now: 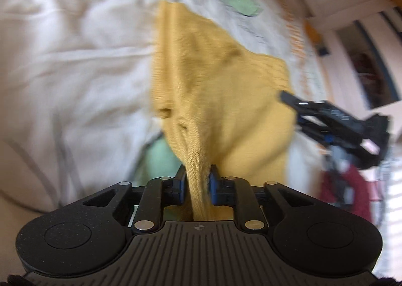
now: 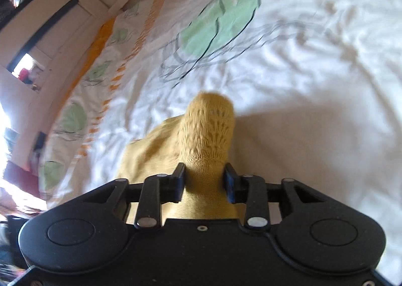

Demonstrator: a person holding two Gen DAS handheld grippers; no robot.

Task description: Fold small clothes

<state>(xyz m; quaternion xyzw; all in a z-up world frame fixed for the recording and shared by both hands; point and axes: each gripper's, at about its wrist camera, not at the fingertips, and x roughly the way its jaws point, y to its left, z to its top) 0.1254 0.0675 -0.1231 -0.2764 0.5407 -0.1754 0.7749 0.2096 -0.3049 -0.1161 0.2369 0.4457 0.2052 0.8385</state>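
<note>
**One yellow knit, two grippers holding it over the bed**

There is one garment: a mustard-yellow knitted piece (image 1: pixel 216 80), fine ribbed stitch over most of it, with an openwork lace pattern on the rounded end seen from the right wrist view. It hangs bunched above a bed's white, wrinkled sheet (image 1: pixel 75 60), printed with pale green shapes outlined in dark lines and orange dashes. Two black grippers hold it. The left gripper (image 1: pixel 197 183) has its jaws pinching a narrow gathered fold; the right gripper (image 2: pixel 204 180) has its jaws clamped on a thicker bunch of the knit.
</note>
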